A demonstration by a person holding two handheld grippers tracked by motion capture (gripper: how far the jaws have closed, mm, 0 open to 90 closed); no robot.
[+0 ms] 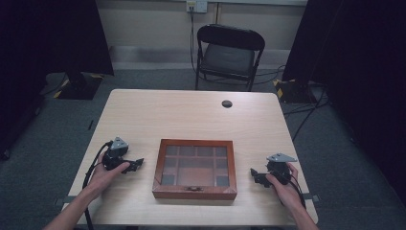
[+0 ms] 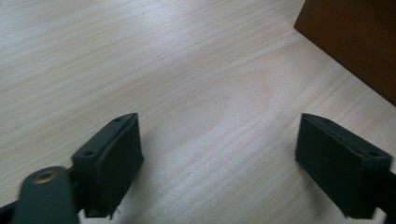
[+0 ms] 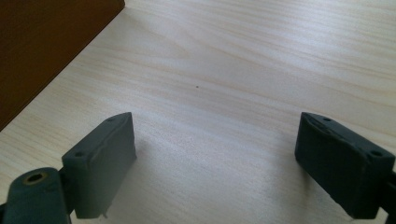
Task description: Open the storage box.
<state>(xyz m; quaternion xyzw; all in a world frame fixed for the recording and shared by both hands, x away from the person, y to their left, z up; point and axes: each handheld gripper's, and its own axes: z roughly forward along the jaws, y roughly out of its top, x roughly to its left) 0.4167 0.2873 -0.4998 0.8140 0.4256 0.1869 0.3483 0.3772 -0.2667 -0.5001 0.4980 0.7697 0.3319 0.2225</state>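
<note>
Wooden box [image 2: 355, 44] mostly beyond frame edge

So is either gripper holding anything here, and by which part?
Nothing is held. The left gripper and right gripper rest open on the table, either side of the wooden box.

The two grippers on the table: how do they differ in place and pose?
The left gripper lies left of the wooden box, fingers pointing right at it; the right gripper lies right of it, fingers pointing left. The left sits slightly farther up the table. Both are open and empty.
</note>
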